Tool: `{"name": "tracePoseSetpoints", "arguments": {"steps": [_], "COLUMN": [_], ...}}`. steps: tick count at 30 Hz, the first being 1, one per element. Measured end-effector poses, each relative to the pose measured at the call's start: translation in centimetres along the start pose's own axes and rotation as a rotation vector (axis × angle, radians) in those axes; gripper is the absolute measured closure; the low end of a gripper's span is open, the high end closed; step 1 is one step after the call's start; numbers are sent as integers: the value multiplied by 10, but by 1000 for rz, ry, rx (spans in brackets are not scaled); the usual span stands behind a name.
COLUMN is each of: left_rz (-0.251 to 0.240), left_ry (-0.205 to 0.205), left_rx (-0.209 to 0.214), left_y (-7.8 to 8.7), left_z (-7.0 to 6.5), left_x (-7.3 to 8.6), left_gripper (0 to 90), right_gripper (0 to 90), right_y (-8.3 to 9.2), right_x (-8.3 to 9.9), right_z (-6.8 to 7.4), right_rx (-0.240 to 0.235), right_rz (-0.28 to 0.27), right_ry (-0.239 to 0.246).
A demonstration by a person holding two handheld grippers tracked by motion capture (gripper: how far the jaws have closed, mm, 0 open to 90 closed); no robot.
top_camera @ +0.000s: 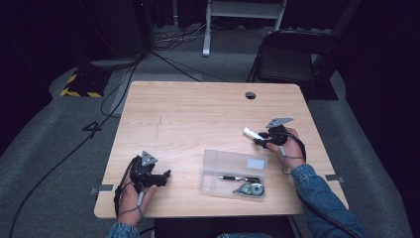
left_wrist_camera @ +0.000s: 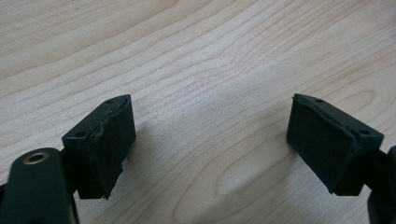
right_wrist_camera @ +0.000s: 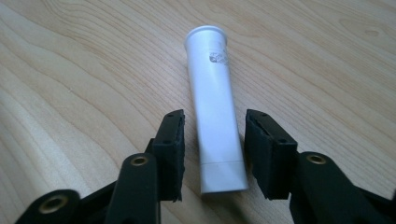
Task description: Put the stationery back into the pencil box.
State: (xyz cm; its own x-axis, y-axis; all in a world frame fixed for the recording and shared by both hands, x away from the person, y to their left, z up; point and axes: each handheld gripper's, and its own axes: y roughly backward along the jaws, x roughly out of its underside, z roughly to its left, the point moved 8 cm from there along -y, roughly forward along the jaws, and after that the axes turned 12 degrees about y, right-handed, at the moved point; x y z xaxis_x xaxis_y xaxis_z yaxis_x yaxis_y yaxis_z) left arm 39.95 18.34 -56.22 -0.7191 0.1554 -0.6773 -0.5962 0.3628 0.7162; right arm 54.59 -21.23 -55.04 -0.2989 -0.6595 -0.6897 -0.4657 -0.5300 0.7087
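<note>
Here the white tube (right_wrist_camera: pixel 215 112) lies flat, cap end pointing away, between the right claw's (right_wrist_camera: pixel 214 154) unclenched pads.

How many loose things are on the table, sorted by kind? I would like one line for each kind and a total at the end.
White tube, between the jaws of the right tool: 1
Clear plastic box: 1
Black pen, inside the box: 1
Correction tape roller, inside the box: 1
Total: 4

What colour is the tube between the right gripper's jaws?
White, with a small grey mark; the tube shows best in the right gripper view.
</note>
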Motion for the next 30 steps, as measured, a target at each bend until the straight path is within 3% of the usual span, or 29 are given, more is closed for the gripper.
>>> {"name": "tracePoseSetpoints", "arguments": {"steps": [3, 18, 30], "left_rz": [-1, 0, 7], "left_ry": [-2, 0, 2], "left_rx": [-1, -1, -1], "left_y": [0, 0, -2], "left_z": [0, 0, 0], "left_x": [0, 0, -1], "left_gripper": [160, 158, 137], "right_gripper": [709, 717, 717], "right_y": [0, 3, 28], "right_x": [-1, 0, -14], "right_z": [2, 1, 1], "right_rx": [-15, -14, -22], "right_rz": [7, 18, -28], "right_ry": [11, -10, -35]}}
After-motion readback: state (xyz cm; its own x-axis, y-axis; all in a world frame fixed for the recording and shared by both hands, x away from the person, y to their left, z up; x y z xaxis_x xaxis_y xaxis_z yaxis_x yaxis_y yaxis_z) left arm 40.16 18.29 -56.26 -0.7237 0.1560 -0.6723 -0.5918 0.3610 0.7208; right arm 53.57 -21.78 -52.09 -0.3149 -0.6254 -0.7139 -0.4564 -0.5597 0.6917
